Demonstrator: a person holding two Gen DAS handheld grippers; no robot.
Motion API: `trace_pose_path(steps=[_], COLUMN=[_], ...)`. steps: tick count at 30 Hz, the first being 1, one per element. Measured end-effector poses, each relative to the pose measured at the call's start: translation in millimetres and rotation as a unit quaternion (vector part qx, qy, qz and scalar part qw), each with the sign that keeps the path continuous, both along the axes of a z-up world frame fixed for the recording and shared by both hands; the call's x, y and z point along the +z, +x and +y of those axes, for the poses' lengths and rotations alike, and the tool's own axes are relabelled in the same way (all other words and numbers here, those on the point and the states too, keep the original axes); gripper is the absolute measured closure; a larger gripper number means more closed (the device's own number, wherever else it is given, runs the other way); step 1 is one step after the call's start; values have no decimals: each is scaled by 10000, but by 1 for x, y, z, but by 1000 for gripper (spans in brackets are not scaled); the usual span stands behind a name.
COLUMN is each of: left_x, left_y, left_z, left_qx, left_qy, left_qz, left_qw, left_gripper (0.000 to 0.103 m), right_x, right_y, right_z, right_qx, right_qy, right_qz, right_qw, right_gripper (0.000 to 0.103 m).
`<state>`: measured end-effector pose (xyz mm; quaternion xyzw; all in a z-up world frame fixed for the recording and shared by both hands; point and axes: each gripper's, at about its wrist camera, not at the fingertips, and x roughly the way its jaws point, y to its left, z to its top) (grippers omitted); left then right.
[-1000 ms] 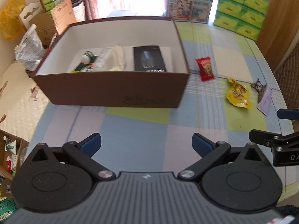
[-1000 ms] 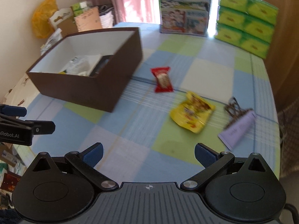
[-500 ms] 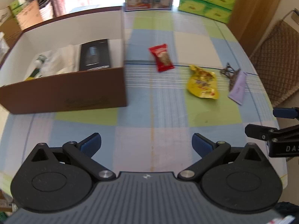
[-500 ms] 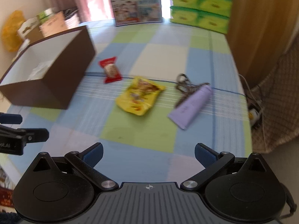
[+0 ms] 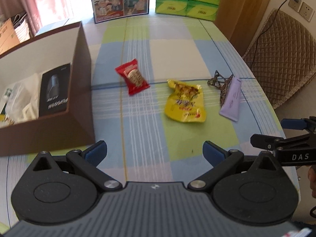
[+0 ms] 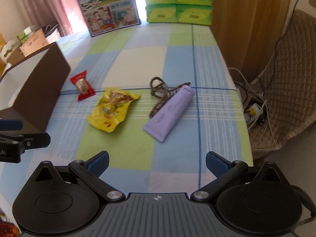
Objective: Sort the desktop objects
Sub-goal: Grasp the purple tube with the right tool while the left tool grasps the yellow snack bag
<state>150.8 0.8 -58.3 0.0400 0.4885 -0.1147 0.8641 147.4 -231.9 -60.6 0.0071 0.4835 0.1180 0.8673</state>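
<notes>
Both claws gape wide, holding nothing: left claw [image 5: 154, 152], right claw [image 6: 157, 163]. Ahead on the counter [image 6: 138, 59] lie red packet [image 6: 83, 85], yellow pouch [image 6: 111, 109] (crumpled), purple tube [image 6: 169, 112].

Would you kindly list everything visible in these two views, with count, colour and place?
box: 1, brown, table's left side, items inside
red snack packet: 1, beside the box
yellow pouch: 1, mid-table
purple tube: 1, right of the pouch
hair clip: 1, dark, against the tube
tissue packs: stack, green, far edge
carton: 1, blue, far edge
chair: 1, beige, right
left gripper: open, empty
right gripper: open, empty
</notes>
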Motion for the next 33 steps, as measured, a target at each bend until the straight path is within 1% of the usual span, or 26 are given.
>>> trace_pose_path(steps=[5, 10, 12, 14, 20, 23, 25, 27, 28, 29, 31, 33], left_x=[-6, -16, -20, -24, -34, -38, -41, -44, -46, -48, -51, -55], left_y=[17, 32, 39, 47, 68, 76, 81, 86, 88, 90, 94, 97], left_z=[-12, -21, -24, -28, -40, -45, -48, -51, -52, -53, -56, -59], left_qx=[-163, -286, -300, -318, -404, -447, -465, -477, -486, -496, -525, -544], left_qy=[52, 96, 119, 120, 152, 155, 158, 174, 178, 181, 195, 214], left_qz=[-89, -79, -72, -84, -122, -106, -92, -59, -47, -35, -10, 21], left_qw=[9998, 9995, 9995, 9994, 9990, 9988, 9987, 9987, 9987, 9986, 9984, 9983], left_gripper=[2, 3, 3, 4, 5, 7, 7, 7, 7, 7, 8, 8], right_x=[-7, -15, -20, -24, -36, -41, -45, -48, -49, -50, -53, -53], right_y=[16, 37, 45, 55, 84, 98, 106, 113, 115, 117, 118, 116], right_z=[-9, -10, -10, -8, -8, -8, -9, -9, -9, -8, -7, -5], right_qx=[-216, -398, -429, -460, -707, -794, -795, -759, -705, -654, -537, -328], right_qy=[5, -60, -86, -122, -37, -84, -25, 3, 16, 16, -42, -247], right_qz=[-37, -137, -182, -205, -136, -114, -78, -44, -22, -5, 48, 6], right_qw=[9998, 9991, 9989, 9987, 9974, 9967, 9968, 9971, 9975, 9979, 9985, 9992], right_gripper=[2, 2, 5, 19, 40, 46, 48, 51, 58, 61, 66, 69])
